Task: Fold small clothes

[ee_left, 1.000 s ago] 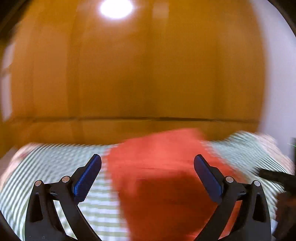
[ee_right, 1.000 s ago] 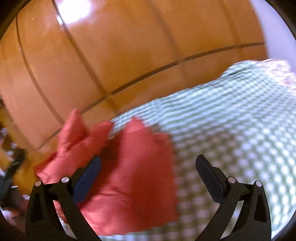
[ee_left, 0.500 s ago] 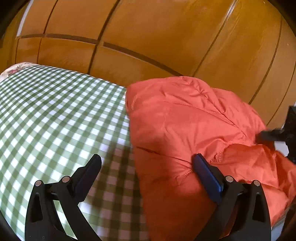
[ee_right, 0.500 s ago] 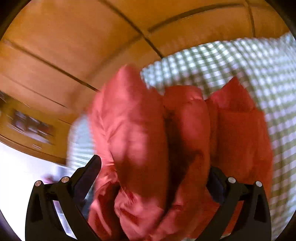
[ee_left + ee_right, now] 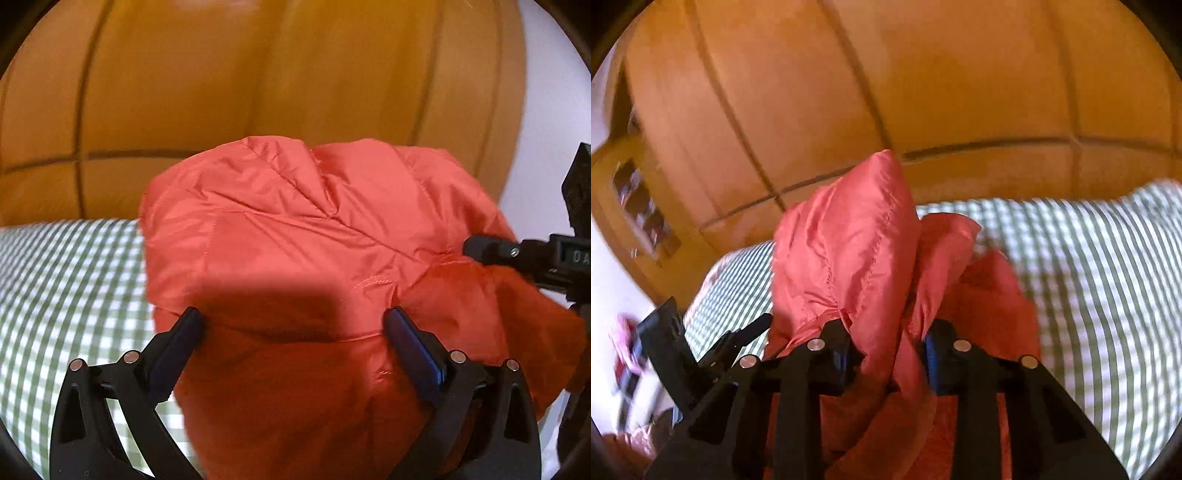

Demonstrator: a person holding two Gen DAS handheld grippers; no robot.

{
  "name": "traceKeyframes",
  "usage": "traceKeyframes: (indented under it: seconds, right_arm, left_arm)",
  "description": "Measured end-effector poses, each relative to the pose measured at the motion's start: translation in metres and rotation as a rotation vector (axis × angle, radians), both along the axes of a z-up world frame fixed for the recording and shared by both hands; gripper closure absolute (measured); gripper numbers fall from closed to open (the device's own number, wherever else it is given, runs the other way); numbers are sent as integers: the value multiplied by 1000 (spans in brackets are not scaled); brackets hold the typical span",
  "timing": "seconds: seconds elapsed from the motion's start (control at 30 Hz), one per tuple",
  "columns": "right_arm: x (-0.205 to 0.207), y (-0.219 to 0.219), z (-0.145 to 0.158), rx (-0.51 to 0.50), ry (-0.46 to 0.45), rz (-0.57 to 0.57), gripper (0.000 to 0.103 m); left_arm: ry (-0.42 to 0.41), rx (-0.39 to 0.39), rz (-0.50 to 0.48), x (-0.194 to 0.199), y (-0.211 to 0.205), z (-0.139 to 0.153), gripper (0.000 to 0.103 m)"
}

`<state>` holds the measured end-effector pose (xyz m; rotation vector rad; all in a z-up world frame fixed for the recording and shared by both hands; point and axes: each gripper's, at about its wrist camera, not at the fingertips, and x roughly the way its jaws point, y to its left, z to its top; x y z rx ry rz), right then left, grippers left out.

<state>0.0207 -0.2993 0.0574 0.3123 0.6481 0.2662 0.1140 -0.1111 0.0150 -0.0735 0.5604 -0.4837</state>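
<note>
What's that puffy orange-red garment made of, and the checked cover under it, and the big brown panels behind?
Orange-red garment: likely thin nylon or polyester, padded; it has a slight sheen, stitched quilt lines and puffy folds.
Checked cover: woven cloth, probably cotton, matte, in a green and white check.
Brown panels: look like varnished wood; glossy, with grooved joints, though blurred.

The puffer jacket [image 5: 303,236] lies on the checked bedcover [image 5: 66,288], headboard [image 5: 258,81] behind. Left gripper [image 5: 291,325] straddles its near edge; right gripper [image 5: 888,350], closing, pinches a raised fold.
</note>
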Motion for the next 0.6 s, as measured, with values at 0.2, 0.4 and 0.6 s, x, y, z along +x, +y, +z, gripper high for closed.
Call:
traceKeyframes:
  seconds: [0.2, 0.4, 0.6]
  right_arm:
    - [-7, -63, -77, 110, 46, -175, 55]
    - [-42, -73, -32, 8, -85, -334, 28]
    - [-27, -22, 23, -185, -203, -284, 21]
  left_arm:
    - [-91, 290, -116, -15, -81, -8, 4]
    - [-89, 350, -101, -14, -105, -14, 4]
    - [-94, 360, -83, -13, -110, -12, 4]
